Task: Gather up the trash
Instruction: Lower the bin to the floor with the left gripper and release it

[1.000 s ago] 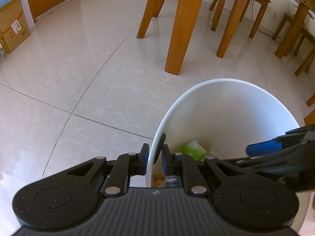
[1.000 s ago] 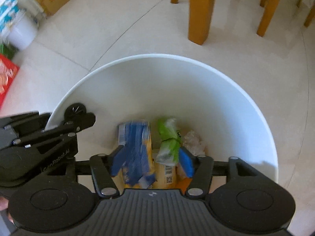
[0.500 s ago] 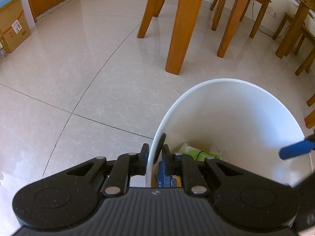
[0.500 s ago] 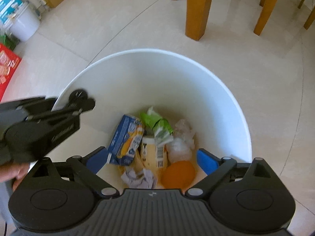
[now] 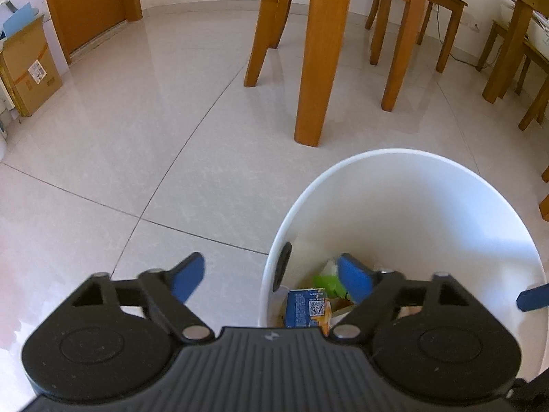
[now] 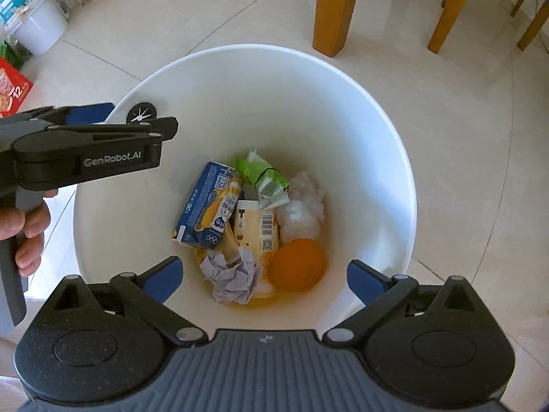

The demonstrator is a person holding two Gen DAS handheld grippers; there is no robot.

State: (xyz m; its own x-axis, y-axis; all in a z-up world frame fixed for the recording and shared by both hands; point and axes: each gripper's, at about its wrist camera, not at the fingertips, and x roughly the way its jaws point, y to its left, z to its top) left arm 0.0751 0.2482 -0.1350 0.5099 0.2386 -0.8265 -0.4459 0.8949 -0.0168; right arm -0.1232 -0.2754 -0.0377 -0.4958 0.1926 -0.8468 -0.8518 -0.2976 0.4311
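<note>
Trash bin (image 6: 343, 130) beneath both empty, opening tongs (image 6: 262, 279); left tongs (image 5: 271, 276) read "GenRobot.AI".

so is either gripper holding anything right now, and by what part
Nothing is held. The left gripper straddles the white bin's rim with jaws opening; the right gripper, also opening, is empty above the trash.

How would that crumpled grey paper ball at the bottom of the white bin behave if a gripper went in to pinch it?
The crumpled paper ball looks loosely wadded with deep folds, so it would probably squash under the pads rather than resist. It is likely very light for its bulk. Its creased, irregular shape suggests it won't roll far; it lies against the orange and the cartons in the white bin.
</note>
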